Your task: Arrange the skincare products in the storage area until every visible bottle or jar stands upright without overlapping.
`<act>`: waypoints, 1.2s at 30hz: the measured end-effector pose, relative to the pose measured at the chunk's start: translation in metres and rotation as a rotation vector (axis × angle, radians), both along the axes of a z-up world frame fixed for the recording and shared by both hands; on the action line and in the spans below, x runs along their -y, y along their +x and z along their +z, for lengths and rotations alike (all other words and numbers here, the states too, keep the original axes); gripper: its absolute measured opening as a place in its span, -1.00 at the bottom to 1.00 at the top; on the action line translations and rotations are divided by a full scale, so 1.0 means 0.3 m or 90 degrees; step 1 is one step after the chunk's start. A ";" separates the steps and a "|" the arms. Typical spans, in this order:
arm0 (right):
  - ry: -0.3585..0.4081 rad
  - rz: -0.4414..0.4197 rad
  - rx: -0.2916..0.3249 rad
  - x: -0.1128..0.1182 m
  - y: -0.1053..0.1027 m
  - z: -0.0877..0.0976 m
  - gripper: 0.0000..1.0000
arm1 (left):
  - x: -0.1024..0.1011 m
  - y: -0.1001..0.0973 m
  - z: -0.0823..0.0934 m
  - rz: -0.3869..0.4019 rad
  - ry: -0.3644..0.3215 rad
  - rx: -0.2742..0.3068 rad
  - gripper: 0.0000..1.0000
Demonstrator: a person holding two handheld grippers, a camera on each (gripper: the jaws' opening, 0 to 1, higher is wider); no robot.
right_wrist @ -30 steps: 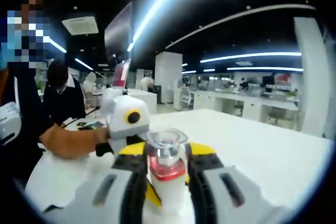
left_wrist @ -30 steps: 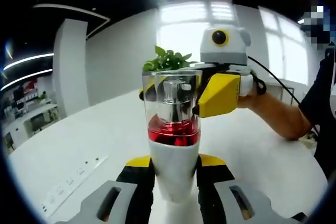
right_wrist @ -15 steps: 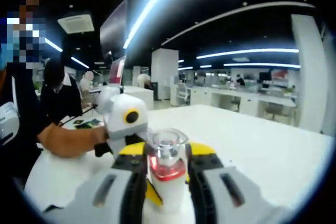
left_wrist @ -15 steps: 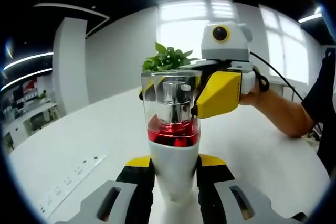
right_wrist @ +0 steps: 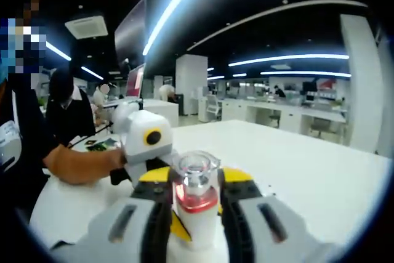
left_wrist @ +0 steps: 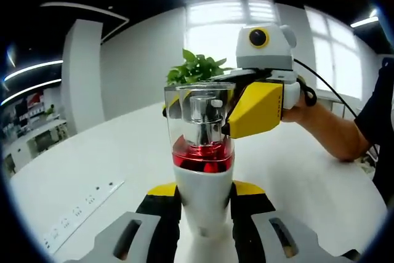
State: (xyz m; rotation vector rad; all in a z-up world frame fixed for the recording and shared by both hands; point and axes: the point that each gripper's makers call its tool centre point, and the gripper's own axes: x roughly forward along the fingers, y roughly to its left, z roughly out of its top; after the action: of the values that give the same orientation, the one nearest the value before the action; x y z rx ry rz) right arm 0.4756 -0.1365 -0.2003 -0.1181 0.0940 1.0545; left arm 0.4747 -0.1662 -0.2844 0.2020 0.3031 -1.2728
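Observation:
A pump bottle with a white body, a red band and a clear cap is held upright above the white table. My left gripper is shut on its white lower body. My right gripper reaches in from the right, its yellow jaws clamped on the clear cap around the silver pump. In the right gripper view the same bottle stands between my right gripper jaws, its clear cap top facing the camera.
A green plant stands behind the bottle. A socket strip is set into the table at the left. The person's forearm comes in from the right. Another person sits at the table's far left, with office desks behind.

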 end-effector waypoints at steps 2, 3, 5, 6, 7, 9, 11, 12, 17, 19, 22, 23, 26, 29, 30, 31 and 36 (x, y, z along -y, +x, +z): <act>0.003 -0.001 -0.004 0.001 0.001 0.000 -0.44 | 0.001 -0.001 -0.001 -0.002 -0.007 -0.006 -0.39; 0.004 -0.001 -0.004 0.001 0.002 0.000 -0.43 | 0.001 -0.002 -0.001 -0.002 -0.009 -0.006 -0.39; 0.005 -0.001 -0.005 0.002 0.003 0.000 -0.43 | 0.002 -0.001 -0.001 -0.002 -0.011 -0.006 -0.39; 0.006 -0.001 -0.005 0.002 0.004 0.000 -0.43 | 0.002 0.000 -0.001 -0.002 -0.013 -0.006 -0.39; 0.006 -0.001 -0.005 0.003 0.004 0.000 -0.43 | 0.002 0.000 -0.001 -0.002 -0.014 -0.006 -0.39; 0.006 0.000 -0.005 0.004 0.003 -0.001 -0.43 | 0.003 -0.001 -0.001 -0.002 -0.015 -0.005 -0.39; 0.004 0.002 -0.003 0.003 0.001 -0.001 -0.43 | 0.003 -0.002 -0.001 -0.003 -0.014 -0.004 -0.39; 0.003 0.002 -0.003 0.003 0.001 -0.001 -0.43 | 0.003 -0.002 -0.001 -0.004 -0.014 -0.003 -0.39; 0.001 0.004 -0.004 0.006 -0.004 -0.002 -0.43 | 0.005 -0.005 -0.001 -0.004 -0.013 -0.001 -0.39; -0.001 0.005 -0.003 0.006 -0.005 -0.003 -0.43 | 0.006 -0.006 -0.002 -0.005 -0.012 0.000 -0.38; -0.002 0.006 -0.003 0.006 -0.005 -0.003 -0.43 | 0.005 -0.007 -0.002 -0.004 -0.011 0.000 -0.38; -0.003 0.006 -0.003 0.006 -0.005 -0.003 -0.43 | 0.005 -0.008 -0.002 -0.004 -0.011 0.001 -0.38; -0.003 0.005 -0.003 0.007 -0.004 -0.004 -0.42 | 0.006 -0.007 -0.003 -0.004 -0.011 0.002 -0.38; -0.004 0.005 -0.002 0.007 -0.004 -0.006 -0.42 | 0.006 -0.006 -0.003 -0.005 -0.011 0.004 -0.38; -0.005 0.006 -0.002 0.007 -0.004 -0.006 -0.42 | 0.006 -0.005 -0.003 -0.005 -0.011 0.005 -0.38; -0.006 0.006 -0.001 0.006 -0.004 -0.007 -0.42 | 0.006 -0.005 -0.003 -0.006 -0.010 0.005 -0.38; -0.005 0.010 -0.003 0.002 -0.007 -0.007 -0.38 | 0.005 -0.005 -0.004 -0.007 -0.007 0.009 -0.37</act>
State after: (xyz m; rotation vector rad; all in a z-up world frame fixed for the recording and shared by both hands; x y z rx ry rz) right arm 0.4737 -0.1371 -0.2023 -0.1235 0.1015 1.0702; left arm 0.4734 -0.1678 -0.2856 0.2024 0.2834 -1.2832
